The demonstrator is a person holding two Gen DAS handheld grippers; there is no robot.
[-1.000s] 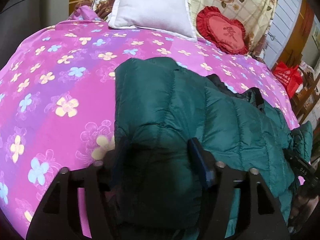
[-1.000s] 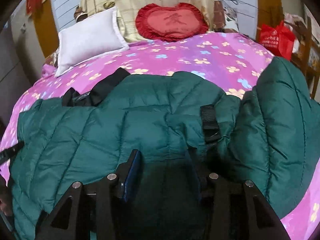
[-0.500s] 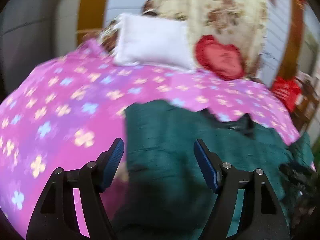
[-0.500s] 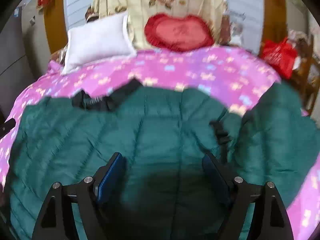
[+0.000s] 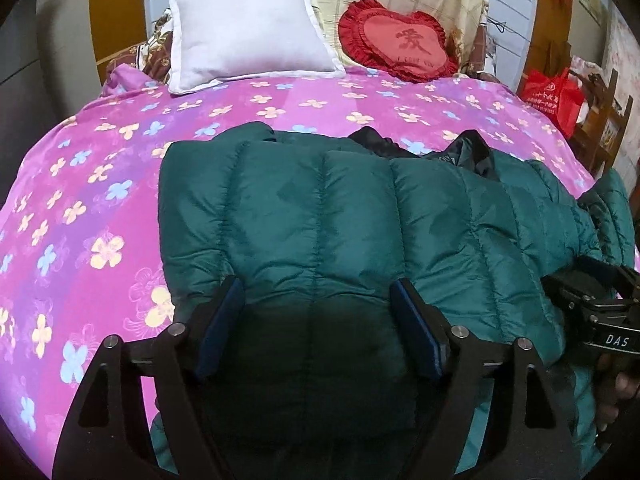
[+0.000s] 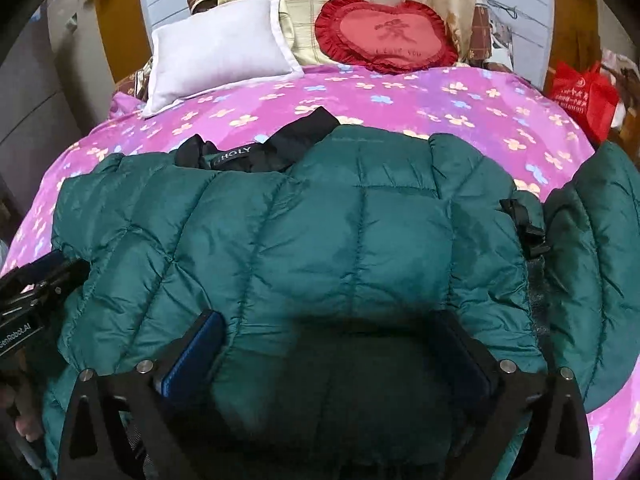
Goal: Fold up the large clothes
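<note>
A dark green quilted puffer jacket [image 5: 320, 216] lies across the pink flowered bedspread [image 5: 80, 208], its black collar [image 5: 472, 156] toward the pillows. It also shows in the right wrist view [image 6: 340, 240], with the collar [image 6: 264, 152] at the far left and one sleeve [image 6: 596, 248] spread off to the right. My left gripper [image 5: 318, 300] is open, its blue-padded fingers straddling the jacket's near left part. My right gripper [image 6: 332, 340] is open over the jacket's near middle. Neither holds cloth.
A white pillow [image 5: 248, 36] and a red heart cushion [image 5: 396, 44] rest at the head of the bed. A red bag [image 5: 554, 96] and wooden furniture stand to the right of the bed. The right gripper's body [image 5: 596, 312] shows at the right edge.
One second ago both grippers were narrower, pressed into the jacket. Both have opened wide and pulled back a little; the jacket now lies flatter on the bed.
</note>
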